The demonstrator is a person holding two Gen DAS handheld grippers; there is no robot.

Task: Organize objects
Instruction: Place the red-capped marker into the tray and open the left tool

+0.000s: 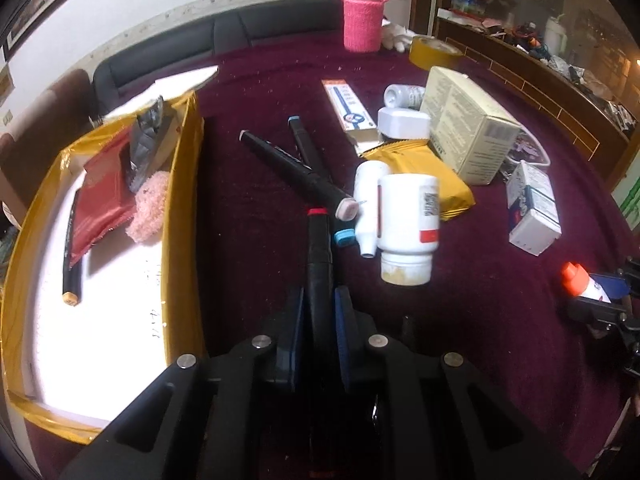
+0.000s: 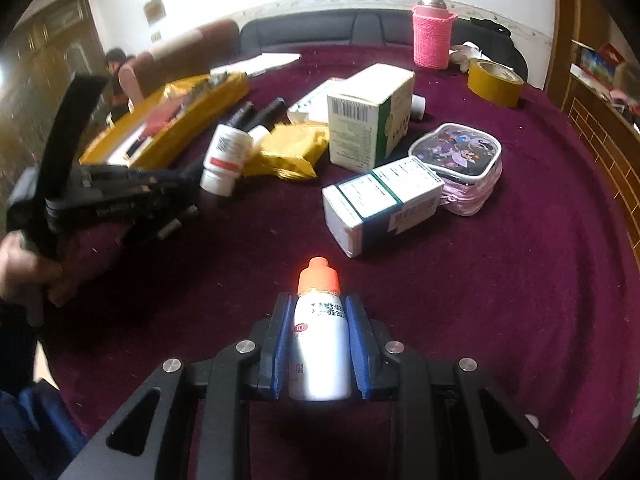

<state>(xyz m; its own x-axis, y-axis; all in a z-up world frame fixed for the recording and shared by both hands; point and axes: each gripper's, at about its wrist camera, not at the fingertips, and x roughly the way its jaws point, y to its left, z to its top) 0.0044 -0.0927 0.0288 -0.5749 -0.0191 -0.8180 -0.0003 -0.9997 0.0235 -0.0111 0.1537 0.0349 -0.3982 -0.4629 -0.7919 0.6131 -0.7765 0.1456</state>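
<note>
Left hand-held gripper (image 1: 318,300) clenched on black marker (image 1: 319,256), red cap forward, lower centre of frame. Light, stiff, smooth barrel; mid-barrel grip suits. Right hand-held gripper (image 2: 318,320) clamped on small white dropper bottle (image 2: 319,340), bottom centre, above worktop (image 2: 500,300). Light, slick plastic, probably squeezable; body grip below orange cap fine.

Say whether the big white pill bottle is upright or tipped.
Tipped: the white pill bottle lies on its side on the maroon tablecloth.
</note>
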